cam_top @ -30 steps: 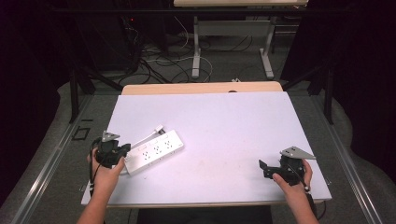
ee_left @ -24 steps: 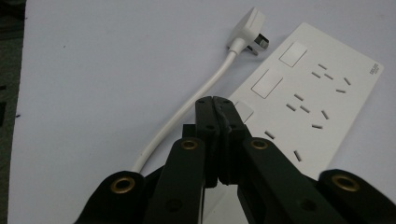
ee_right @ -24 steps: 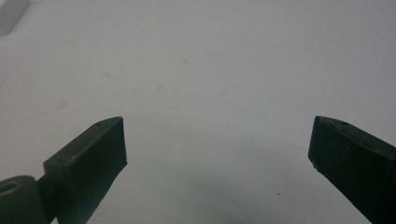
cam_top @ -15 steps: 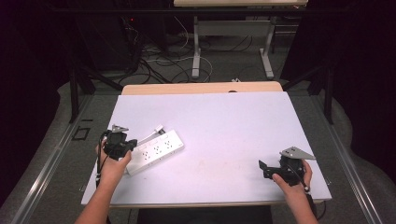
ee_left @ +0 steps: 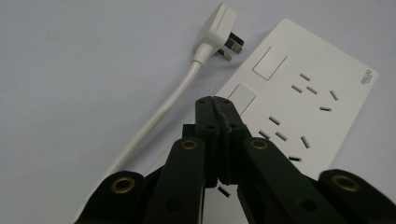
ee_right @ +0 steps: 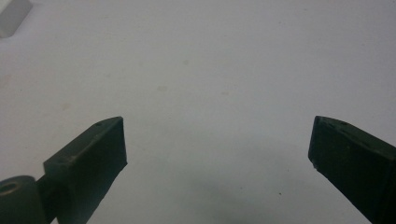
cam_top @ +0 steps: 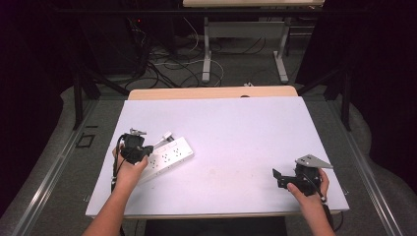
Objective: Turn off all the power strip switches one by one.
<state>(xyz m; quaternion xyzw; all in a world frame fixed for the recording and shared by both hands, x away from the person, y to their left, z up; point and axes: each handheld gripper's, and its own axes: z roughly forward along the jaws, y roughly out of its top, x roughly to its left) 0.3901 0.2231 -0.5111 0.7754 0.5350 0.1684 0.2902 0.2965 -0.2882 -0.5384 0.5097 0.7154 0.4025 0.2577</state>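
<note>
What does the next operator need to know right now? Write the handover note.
Left claw: shut, empty, poised just above the white power strip, tips over its switch end; contact can't be judged.
Right claw: open, empty, over bare table at the near right, away from the work.
Power strip lies flat at the table's left, sockets up, nothing plugged in. Its own white plug lies on the table beside the strip's corner, cord running back along it.
Done: nothing visibly plugged or grasped.
Left: probably pressing a switch or handling the plug; the right claw is free to help.
</note>
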